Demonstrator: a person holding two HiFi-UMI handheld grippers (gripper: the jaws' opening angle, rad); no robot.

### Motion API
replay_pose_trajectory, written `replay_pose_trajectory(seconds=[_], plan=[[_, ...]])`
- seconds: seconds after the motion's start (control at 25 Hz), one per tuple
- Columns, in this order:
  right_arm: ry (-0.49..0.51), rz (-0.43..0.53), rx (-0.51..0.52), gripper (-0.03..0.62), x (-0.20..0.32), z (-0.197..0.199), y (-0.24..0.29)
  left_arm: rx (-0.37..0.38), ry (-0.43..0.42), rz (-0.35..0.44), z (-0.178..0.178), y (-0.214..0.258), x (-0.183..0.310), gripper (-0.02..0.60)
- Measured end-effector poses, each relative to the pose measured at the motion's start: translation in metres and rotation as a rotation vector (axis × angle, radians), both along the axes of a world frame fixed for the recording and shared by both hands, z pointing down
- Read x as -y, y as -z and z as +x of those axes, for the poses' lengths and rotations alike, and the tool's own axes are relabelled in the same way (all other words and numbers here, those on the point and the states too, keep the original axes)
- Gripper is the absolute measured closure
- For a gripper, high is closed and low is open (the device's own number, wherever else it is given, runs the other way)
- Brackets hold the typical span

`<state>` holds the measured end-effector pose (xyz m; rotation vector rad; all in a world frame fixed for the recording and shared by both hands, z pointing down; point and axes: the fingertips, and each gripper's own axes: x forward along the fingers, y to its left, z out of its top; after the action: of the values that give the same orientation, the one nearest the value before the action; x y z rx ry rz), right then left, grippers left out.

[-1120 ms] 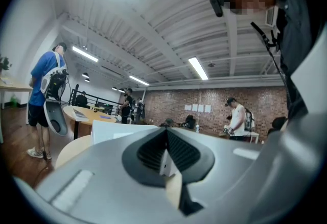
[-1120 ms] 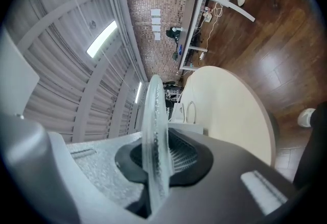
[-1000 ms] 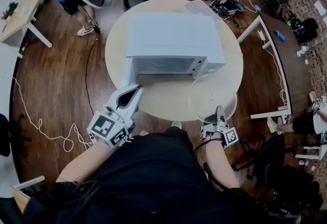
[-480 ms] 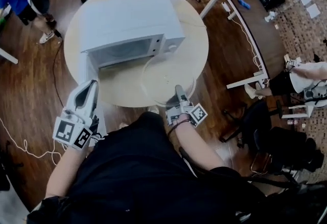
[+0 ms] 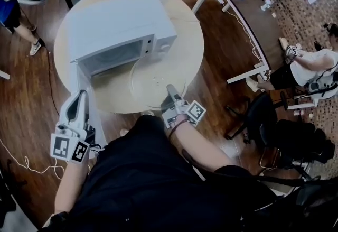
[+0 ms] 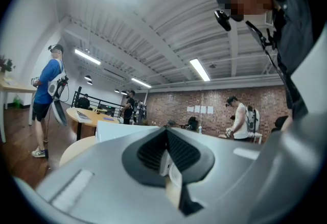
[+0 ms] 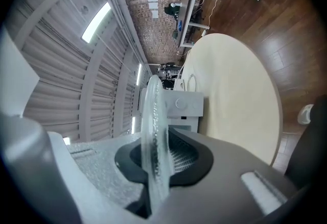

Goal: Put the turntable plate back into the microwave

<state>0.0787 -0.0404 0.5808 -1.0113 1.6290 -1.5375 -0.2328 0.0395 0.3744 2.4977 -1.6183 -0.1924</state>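
the glass turntable plate (image 5: pixel 156 79) was level over the round table (image 5: pixel 191 48), just in front of the white microwave (image 5: pixel 113 22), whose cavity stood open; the plate's near rim was clenched between the jaws of the right gripper (image 5: pixel 170 93); the left gripper (image 5: pixel 81 100), jaws pressed together on nothing, pointed towards the table's left edge, apart from the plate.

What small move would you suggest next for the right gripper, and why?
Probably ease the turntable plate toward the microwave cavity: the right gripper grips its rim, the microwave stands open, and the plate is just in front.
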Motion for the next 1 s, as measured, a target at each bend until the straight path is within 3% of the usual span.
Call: replay_pose_trajectory(seconds=[0.24, 0.44, 1.0], plan=[[0.097, 0.03, 0.068, 0.565, 0.017, -0.032, -0.008, 0.01, 0.053, -0.006, -0.011, -0.012, 0.006, 0.578], [0.071, -0.01, 0.039, 0.565, 0.011, -0.007, -0.014, 0.008, 0.007, -0.003, 0.019, -0.012, 0.014, 0.578], [0.279, 0.0, 0.042, 0.565, 0.031, -0.074, -0.001, -0.024, 0.111, -0.044, -0.006, -0.014, 0.013, 0.578]])
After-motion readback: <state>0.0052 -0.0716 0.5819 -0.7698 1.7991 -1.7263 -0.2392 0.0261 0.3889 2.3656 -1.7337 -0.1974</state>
